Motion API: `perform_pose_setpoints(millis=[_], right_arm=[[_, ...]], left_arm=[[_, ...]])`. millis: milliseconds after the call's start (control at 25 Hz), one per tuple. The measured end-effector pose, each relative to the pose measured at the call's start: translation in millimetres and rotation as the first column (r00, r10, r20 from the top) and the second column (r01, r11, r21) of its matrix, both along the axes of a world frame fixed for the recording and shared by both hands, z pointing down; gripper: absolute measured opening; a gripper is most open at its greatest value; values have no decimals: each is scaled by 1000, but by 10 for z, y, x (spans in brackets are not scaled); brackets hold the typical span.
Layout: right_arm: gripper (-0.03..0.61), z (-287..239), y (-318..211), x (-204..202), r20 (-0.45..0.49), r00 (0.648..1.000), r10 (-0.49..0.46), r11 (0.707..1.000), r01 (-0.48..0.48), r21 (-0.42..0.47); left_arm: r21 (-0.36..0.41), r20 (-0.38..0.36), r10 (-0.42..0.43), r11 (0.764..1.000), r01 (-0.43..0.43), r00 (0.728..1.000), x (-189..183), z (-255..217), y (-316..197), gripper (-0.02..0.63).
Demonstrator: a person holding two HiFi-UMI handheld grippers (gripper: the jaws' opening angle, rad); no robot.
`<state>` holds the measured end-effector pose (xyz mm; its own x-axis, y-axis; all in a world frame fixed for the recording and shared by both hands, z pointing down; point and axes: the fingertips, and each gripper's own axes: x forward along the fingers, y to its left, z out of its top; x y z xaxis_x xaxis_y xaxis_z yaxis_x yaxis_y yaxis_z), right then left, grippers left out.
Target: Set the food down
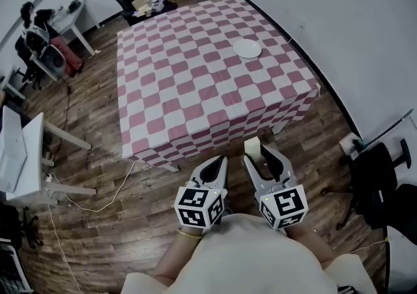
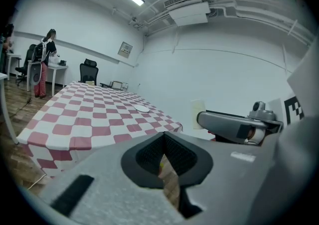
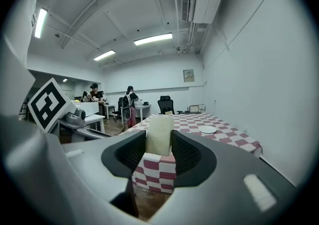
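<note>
1. Head view: the person stands on the wooden floor (image 1: 111,253) short of the table (image 1: 189,90), which is covered by a pink-and-white checked cloth. Both grippers are held side by side, close to the body.
2. Right gripper (image 1: 259,153): the jaws are closed on the food (image 1: 251,145), a pale cream block that stands upright between the pads and rises above them. The right gripper view shows the block gripped by its lower part, with the table well ahead.
3. Left gripper (image 1: 219,163): the jaws are drawn together with nothing between them. The left gripper view shows only floor through the small gap below the pads.
4. White plate (image 1: 247,48): it lies empty on the far right part of the cloth, well apart from the food.
5. Step in hand (judgement): the food is being carried toward the table, and setting down has not begun.
6. Next move (judgement): the right gripper should pass over the near table edge, likely toward the plate, then lower until the block's base rests flat. Only then should the jaws part. A tall, narrow block may topple if released tilted.
</note>
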<state>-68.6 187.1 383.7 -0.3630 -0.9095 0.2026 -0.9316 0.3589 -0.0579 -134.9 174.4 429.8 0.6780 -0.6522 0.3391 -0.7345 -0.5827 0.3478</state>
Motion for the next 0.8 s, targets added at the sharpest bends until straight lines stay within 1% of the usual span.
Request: perform_pose_setpoints(millis=[320,800], right_arm=[[169,12,-422,-84,19,999,46,999,-46,-3],[169,39,-917,-271,9,994,108,994,-108,3]], left_arm=[[5,-2,42,999,-42,999,-99,17,-465,3],[15,-7,109,994,-109,994,-266,32,-1012,3]])
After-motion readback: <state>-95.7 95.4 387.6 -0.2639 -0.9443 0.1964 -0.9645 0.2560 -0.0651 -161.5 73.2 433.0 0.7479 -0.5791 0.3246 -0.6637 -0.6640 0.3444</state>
